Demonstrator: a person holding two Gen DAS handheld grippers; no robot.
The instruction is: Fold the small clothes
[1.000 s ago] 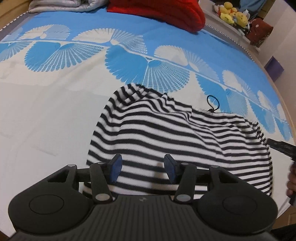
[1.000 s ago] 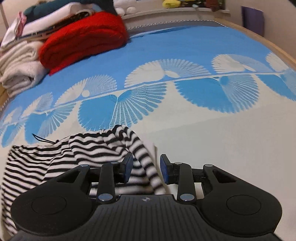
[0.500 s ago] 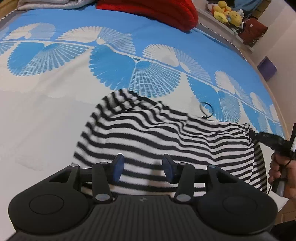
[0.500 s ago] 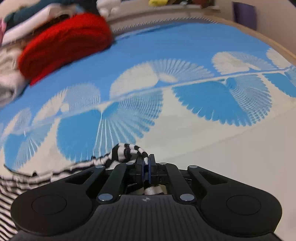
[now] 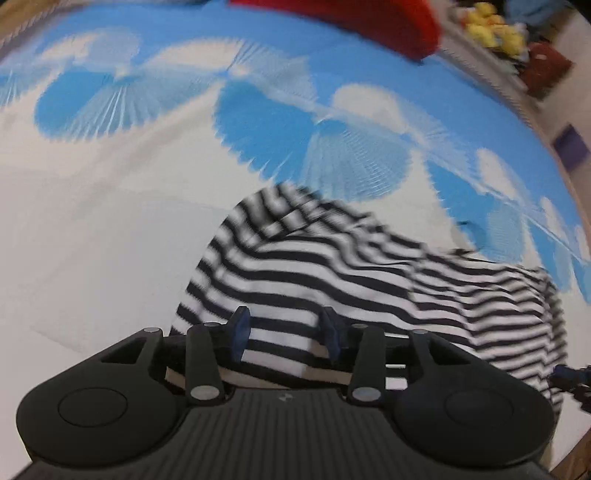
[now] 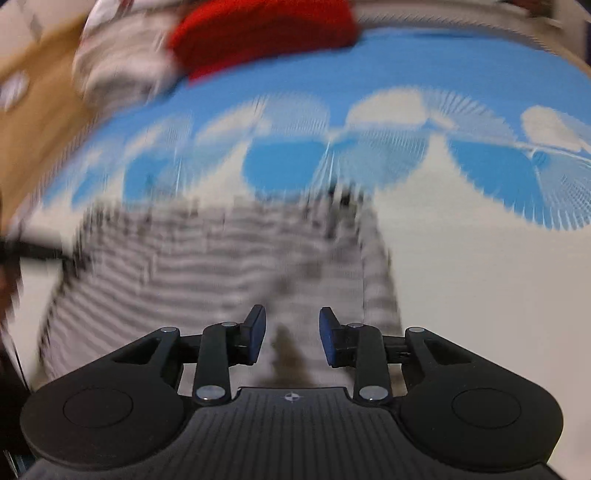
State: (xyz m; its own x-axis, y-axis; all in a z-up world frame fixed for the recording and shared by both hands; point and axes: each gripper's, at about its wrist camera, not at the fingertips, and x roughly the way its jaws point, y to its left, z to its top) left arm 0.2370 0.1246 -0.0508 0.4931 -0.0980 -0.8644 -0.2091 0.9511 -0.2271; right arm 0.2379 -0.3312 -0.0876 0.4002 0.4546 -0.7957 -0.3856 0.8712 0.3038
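Note:
A black-and-white striped garment [image 5: 369, 288] lies on the blue and white fan-patterned bedspread [image 5: 110, 221]. My left gripper [image 5: 285, 332] hovers at its near hem. Its jaws are closing, with striped cloth between the blue pads, which do not press on it. At the right edge of the left wrist view the tip of my right gripper [image 5: 570, 380] peeks in. In the blurred right wrist view the striped garment [image 6: 221, 266] spreads below my right gripper [image 6: 291, 332]. That gripper's jaws are opening, and nothing is gripped between its pads.
A red knitted blanket [image 5: 332, 18] lies at the bed's far side, with pale folded clothes [image 6: 122, 66] beside it. Yellow plush toys [image 5: 495, 29] sit on a ledge beyond. A purple box [image 5: 570, 142] stands past the bed's right rim.
The right gripper shut on the garment's striped edge, carried it over the garment and has opened again, letting it go. The left gripper's jaws have narrowed and it moved slightly along the hem.

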